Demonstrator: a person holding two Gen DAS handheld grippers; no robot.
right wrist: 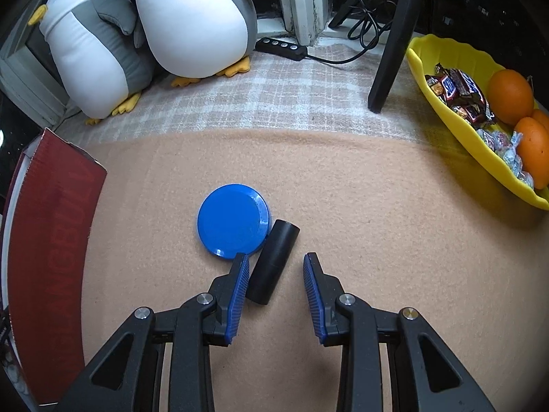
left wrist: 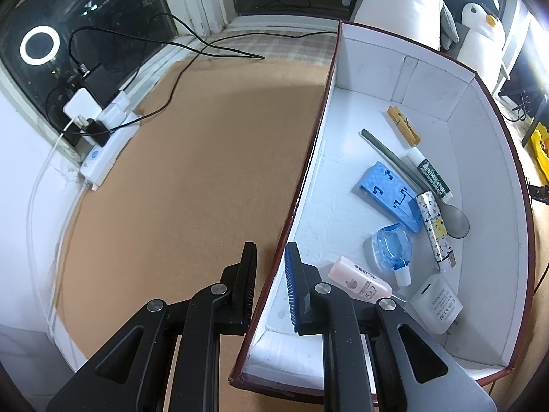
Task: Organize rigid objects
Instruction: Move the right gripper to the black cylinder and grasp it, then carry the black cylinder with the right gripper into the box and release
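My left gripper straddles the left wall of a white box with a dark red outside; its jaws stand slightly apart, with a gap beside the wall. Inside lie a wooden clothespin, a grey spoon, a blue plastic part, a pink bottle, a white adapter and other small items. My right gripper is open, low over the tan mat. A black cylinder lies between its fingers, close against the left pad. A blue round lid touches the cylinder's far end.
A yellow bowl with oranges and candy stands at the right. A black chair leg and two plush penguins are at the back. The red box side is at the left. A white power strip with cables lies by the window.
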